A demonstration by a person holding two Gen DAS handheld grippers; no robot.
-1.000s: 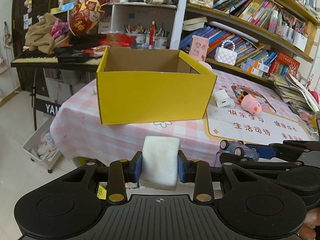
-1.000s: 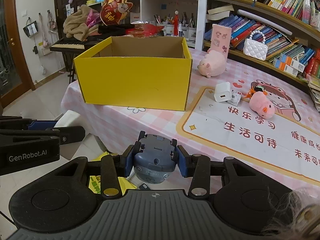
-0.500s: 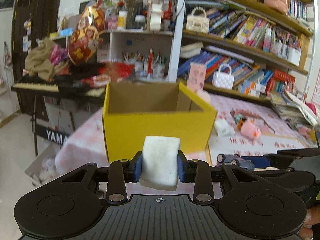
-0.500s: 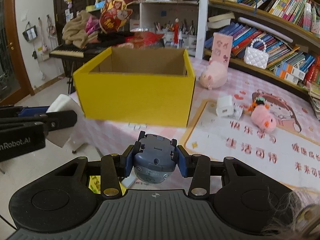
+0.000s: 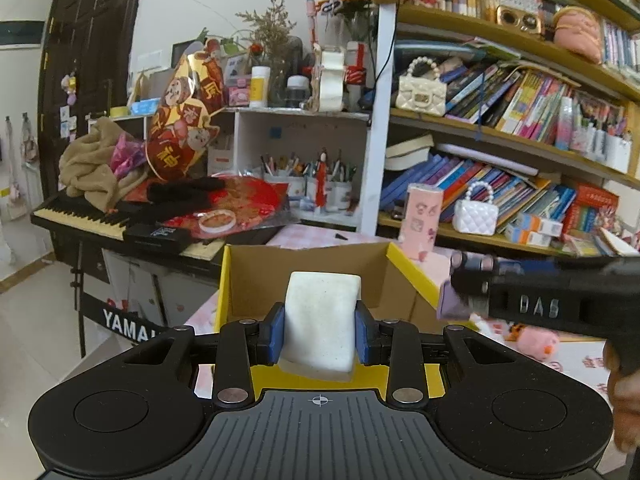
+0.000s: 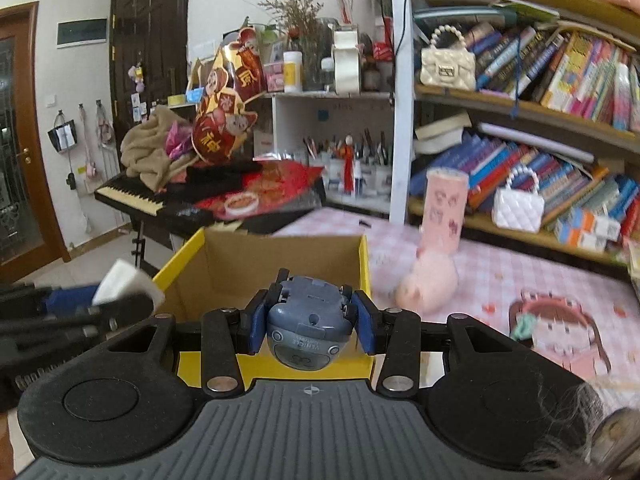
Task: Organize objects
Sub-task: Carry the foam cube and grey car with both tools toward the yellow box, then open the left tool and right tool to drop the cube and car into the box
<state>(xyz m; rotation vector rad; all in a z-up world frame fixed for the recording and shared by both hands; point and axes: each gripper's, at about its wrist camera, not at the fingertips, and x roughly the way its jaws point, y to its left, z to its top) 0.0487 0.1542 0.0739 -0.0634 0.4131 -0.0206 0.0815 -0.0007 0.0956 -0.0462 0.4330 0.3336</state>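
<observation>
Left gripper [image 5: 320,334]: jaws closed on white rectangular foam sponge block [image 5: 321,322], blue pads pressed against both its sides, block standing upright between them. Block seen in front of and over open top of yellow cardboard box with plain brown inside [image 5: 256,280]; box interior in view appears bare

Right gripper [image 6: 310,328]: jaws clamped on small grey-blue plastic toy car [image 6: 308,330], underside toward camera, wheels against blue pads. Car held above near wall of same box, roughly centred over its opening in right wrist view

Both grippers side by side at box: right one visible at right edge of left wrist view, left one with sponge corner visible at left edge of right wrist view, near box's left rim

Box resting on pink-and-white checked tabletop [image 6: 520,264]. Pink plush pig [image 6: 430,286] on tabletop just right of box, apart from it; tall pink patterned carton [image 6: 444,210] standing behind pig. Black keyboard piano [image 5: 88,220] loaded with cloth and red items behind box, left. Bookshelves [image 5: 520,120] with books and small quilted handbags along right wall
</observation>
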